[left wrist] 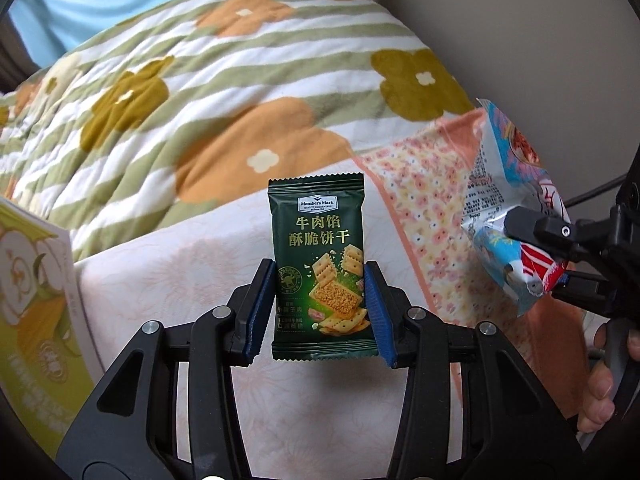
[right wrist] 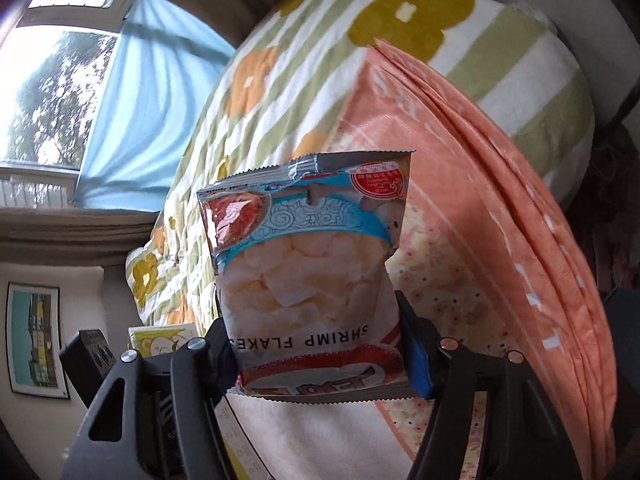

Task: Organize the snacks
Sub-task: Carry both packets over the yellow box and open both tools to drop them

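Left wrist view: the left gripper clamps one green cracker packet upright above the bed's pale sheet. At the right edge the right gripper pinches one shrimp bag.

Right wrist view: the right gripper seemingly grips that one shrimp bag, upside down, above the sheet. One yellow box peeks behind.

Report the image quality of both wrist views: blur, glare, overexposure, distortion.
Left wrist view: green cracker packet sharp, its print readable; flowered blanket softer; fisheye darkens the corners. Right wrist view: window blown out white, glare on the shrimp flakes bag, the foil top shining; orange quilt bends strongly toward the edge and is slightly smeared.
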A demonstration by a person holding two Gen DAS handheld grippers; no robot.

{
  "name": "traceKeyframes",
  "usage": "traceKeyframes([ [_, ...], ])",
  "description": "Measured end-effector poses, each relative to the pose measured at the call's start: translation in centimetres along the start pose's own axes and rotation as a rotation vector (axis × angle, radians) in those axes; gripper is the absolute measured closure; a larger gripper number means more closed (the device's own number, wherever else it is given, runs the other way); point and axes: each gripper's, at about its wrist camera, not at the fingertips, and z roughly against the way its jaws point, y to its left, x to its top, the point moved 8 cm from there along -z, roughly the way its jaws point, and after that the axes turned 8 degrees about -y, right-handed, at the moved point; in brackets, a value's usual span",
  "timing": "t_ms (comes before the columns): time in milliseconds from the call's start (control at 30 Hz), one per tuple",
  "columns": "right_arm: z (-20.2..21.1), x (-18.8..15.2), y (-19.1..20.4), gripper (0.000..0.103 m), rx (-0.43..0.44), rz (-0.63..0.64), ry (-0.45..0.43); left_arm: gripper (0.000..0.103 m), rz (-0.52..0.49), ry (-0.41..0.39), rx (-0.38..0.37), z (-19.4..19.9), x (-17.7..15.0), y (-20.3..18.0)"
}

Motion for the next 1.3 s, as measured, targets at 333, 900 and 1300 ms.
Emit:
traceKeyframes([
  [333, 4.9, -0.2, 8.7, 0.042, 0.086, 0.317, -0.030, 0.063, 0.103, -0.192, 0.037, 11.0, 3.8, 1.4],
  [900, 1.8, -13.6, 28.9, 0.042, 0.325, 0.727, 0.075, 0.063, 0.249, -0.377, 0.224, 25.9, 0.8, 17.9],
  [1300, -3.5, -21.0, 34.6, 0.042, 0.240, 0.680, 0.043, 0.063, 0.228, -0.221, 0.209, 23.8, -4.4, 31.3],
])
